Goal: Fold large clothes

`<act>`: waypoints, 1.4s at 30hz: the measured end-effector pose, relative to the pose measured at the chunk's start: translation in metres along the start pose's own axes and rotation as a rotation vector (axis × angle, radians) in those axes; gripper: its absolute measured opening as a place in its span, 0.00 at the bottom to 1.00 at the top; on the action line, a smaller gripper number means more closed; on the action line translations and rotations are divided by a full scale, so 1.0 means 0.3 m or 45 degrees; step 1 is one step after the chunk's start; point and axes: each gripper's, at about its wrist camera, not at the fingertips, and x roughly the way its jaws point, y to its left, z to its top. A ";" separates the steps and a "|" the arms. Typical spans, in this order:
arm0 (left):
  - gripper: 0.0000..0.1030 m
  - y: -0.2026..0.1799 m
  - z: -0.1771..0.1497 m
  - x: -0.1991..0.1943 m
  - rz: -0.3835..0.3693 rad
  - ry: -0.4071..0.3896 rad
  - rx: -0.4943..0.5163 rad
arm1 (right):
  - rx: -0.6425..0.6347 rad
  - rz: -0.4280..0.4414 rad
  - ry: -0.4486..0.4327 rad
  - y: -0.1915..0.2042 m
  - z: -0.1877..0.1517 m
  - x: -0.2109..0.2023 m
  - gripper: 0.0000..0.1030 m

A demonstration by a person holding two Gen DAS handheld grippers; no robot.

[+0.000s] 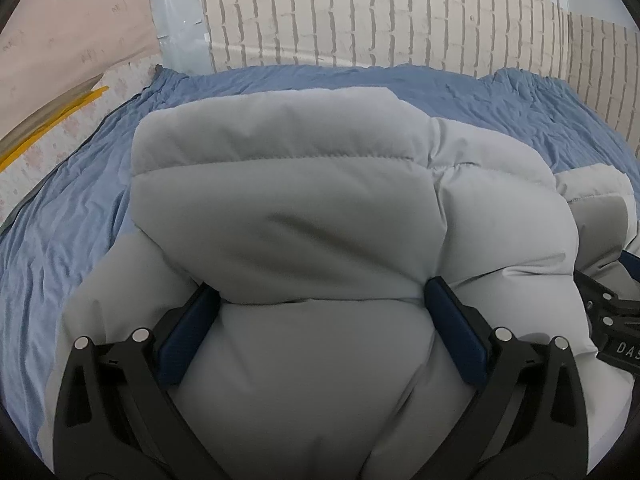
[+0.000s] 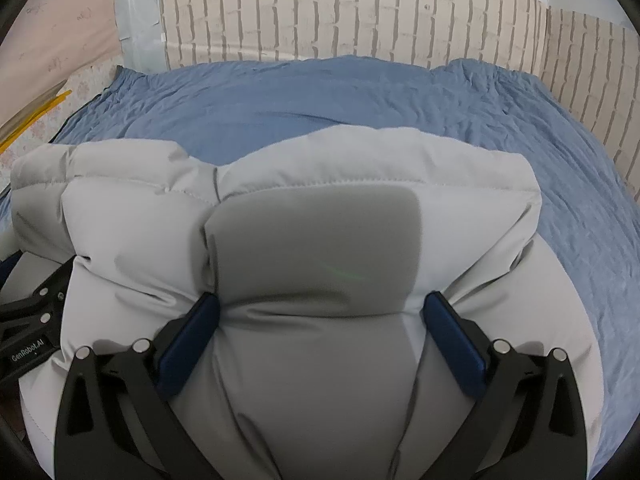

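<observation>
A pale grey puffer jacket lies bunched on a blue bed sheet. In the left wrist view, the left gripper has a thick quilted fold of the jacket squeezed between its blue pads. The fabric creases inward at both fingertips. In the right wrist view, the right gripper clamps another thick fold of the same jacket in the same way. The two grippers sit side by side: the right one shows at the right edge of the left view, and the left one at the left edge of the right view.
The blue sheet covers a bed that runs back to a brick-pattern wall. A pale floral surface with yellow strips lies at the far left. A clear plastic-wrapped column stands in the back left corner.
</observation>
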 end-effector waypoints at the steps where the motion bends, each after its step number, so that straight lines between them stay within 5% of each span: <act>1: 0.97 -0.001 0.000 0.000 0.000 0.001 0.000 | 0.001 0.000 0.001 0.002 -0.001 -0.001 0.99; 35: 0.97 0.003 -0.018 0.006 -0.038 0.029 -0.023 | 0.034 0.074 0.016 -0.022 -0.015 0.004 0.99; 38: 0.97 0.037 -0.009 -0.034 -0.074 0.032 -0.033 | 0.060 0.147 0.026 -0.073 -0.023 -0.064 0.98; 42: 0.97 0.145 0.037 -0.201 -0.054 -0.051 -0.007 | 0.005 0.087 -0.110 -0.170 0.027 -0.298 0.98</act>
